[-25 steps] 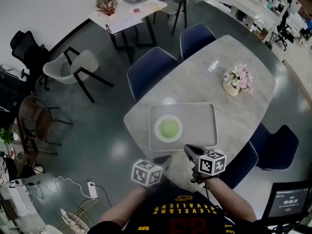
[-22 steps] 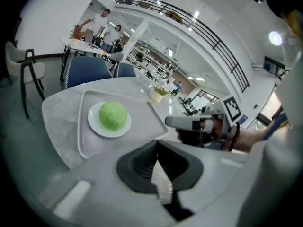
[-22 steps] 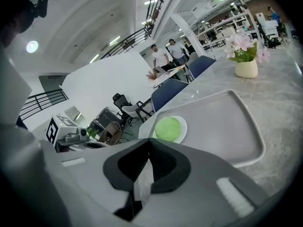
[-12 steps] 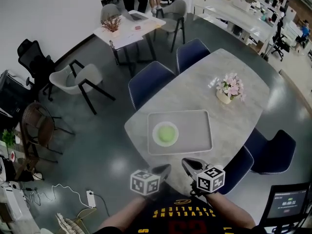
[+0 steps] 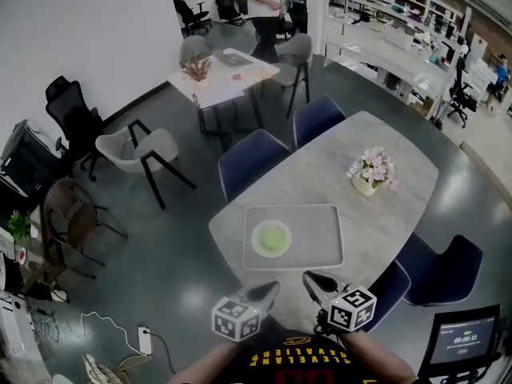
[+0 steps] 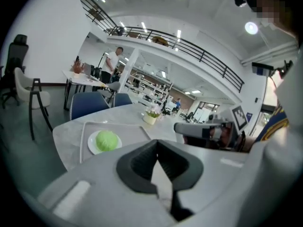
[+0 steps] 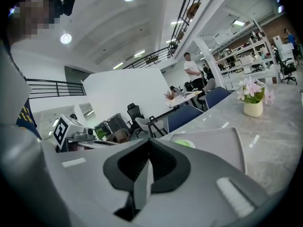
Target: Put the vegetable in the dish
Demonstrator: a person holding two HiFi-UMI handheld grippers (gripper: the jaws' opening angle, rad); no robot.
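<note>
Left claw (image 5: pixel 268 290) and right claw (image 5: pixel 312 282) drew back; vegetable (image 5: pixel 272 238) sits in dish (image 5: pixel 256 243).

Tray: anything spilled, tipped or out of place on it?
Nothing stands out. The vegetable sits in the dish, which lies flat on the left half of the tray. The flower pot beyond it stands upright, and no spill shows on the table.

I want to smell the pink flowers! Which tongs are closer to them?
Right. In the head view, the right tongs are below-left of the flowers; the left tongs are farther left.
</note>
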